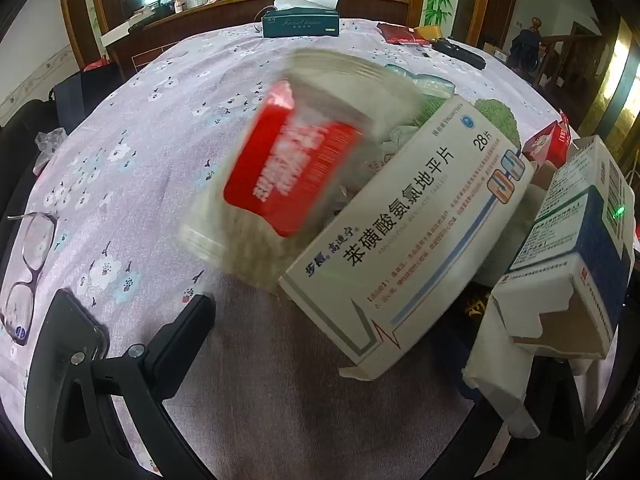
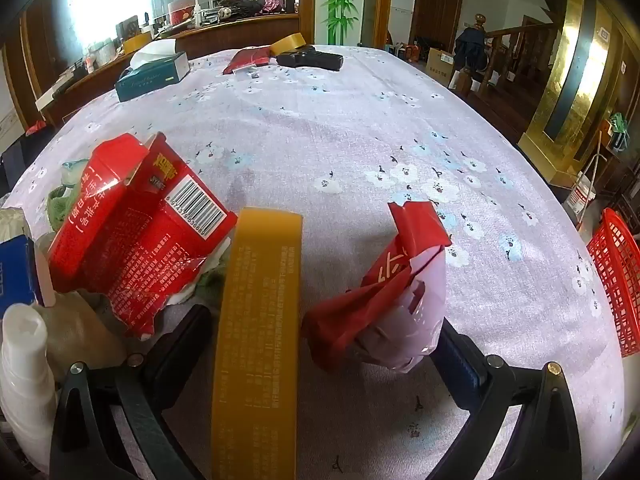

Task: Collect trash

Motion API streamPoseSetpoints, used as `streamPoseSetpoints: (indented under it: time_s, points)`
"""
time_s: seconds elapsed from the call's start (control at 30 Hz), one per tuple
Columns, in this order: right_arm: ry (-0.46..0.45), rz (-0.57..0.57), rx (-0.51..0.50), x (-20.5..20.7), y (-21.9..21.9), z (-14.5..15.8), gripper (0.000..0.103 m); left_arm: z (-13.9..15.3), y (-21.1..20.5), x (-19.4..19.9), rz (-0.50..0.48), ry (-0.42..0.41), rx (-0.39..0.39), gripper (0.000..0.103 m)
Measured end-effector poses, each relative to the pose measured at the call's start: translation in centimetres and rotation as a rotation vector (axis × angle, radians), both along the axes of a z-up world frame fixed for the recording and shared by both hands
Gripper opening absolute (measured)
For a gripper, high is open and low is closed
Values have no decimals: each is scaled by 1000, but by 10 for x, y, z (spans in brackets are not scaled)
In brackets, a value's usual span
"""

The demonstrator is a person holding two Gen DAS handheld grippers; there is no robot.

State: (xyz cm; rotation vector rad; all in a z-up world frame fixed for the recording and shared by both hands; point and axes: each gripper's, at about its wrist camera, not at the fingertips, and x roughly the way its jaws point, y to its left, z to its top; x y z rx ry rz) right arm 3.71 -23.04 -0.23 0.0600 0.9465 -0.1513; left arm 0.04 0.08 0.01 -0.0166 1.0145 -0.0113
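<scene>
**Trash pile dead ahead, both hands wide open**

Left wrist view first: my left gripper is spread apart and holding nothing; only the left finger shows clearly, the other side sits behind boxes. A blurred red-labelled tub lies ahead and slightly left, tilted; the white pill box lies just in front, long axis running from near-centre up to the right; more medicine boxes crowd the right edge. Glasses sit well off left, not trash I reckon.

Right wrist view: my right gripper is also apart; the yellow box lies lengthwise between the fingers, pointing straight away; the crumpled red wrapper sits beside the right finger; red carton to the left. Red basket is far right; right hand's nearer it, I'd guess.
</scene>
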Motion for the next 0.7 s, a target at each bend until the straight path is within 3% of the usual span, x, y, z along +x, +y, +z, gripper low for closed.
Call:
streamPoseSetpoints:
  time_s: [0.13, 0.3, 0.4, 0.5, 0.7]
  points:
    - [0, 0, 0, 0, 1, 1, 103, 5, 2, -11, -7, 31, 14, 103]
    - [10, 11, 1, 1, 1, 1, 103, 34, 3, -50, -30, -72, 8, 103]
    - [88, 126, 7, 4, -2, 7, 102, 47, 5, -66, -29, -85, -1, 103]
    - [90, 161, -43, -14, -12, 16, 102, 59, 1, -84, -24, -127, 21, 103]
    - [60, 271, -15, -60, -42, 57, 102, 78, -24, -126, 33, -205, 23, 103]
